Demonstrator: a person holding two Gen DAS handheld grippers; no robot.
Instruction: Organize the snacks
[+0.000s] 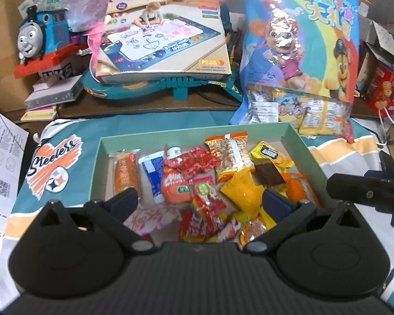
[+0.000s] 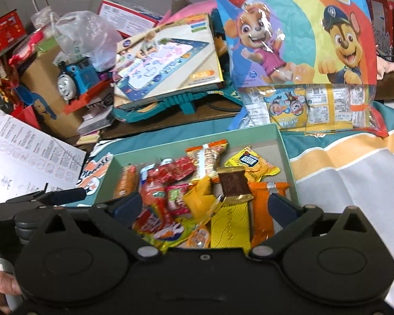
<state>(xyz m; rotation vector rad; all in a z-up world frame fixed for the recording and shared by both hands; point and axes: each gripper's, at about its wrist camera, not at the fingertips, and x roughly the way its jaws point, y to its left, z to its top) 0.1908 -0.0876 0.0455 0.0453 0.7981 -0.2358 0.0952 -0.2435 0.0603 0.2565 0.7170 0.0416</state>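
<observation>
A pale green box [image 1: 197,132] [image 2: 287,162] lies on a teal cloth and holds several loose snack packets. Among them are an orange sausage pack [image 1: 124,173], a peanut pack [image 1: 231,155] [image 2: 206,162], a yellow packet [image 1: 270,155] [image 2: 252,165] and a brown chocolate bar [image 1: 270,174] [image 2: 233,183]. My left gripper [image 1: 201,200] hangs open above the box's near side, with nothing between its fingers. My right gripper [image 2: 206,206] is beside it, also wide open and holding nothing. A big cartoon-dog snack bag [image 1: 302,39] [image 2: 296,26] leans behind the box.
Behind the box stand a blue toy train [image 1: 39,34] [image 2: 76,78] and a drawing-mat carton [image 1: 165,39] [image 2: 168,55] on a teal stand. A printed sheet [image 1: 0,157] [image 2: 31,157] lies at the left. A red tin [image 1: 386,92] sits at the far right. A hand [image 2: 0,288] grips the handle.
</observation>
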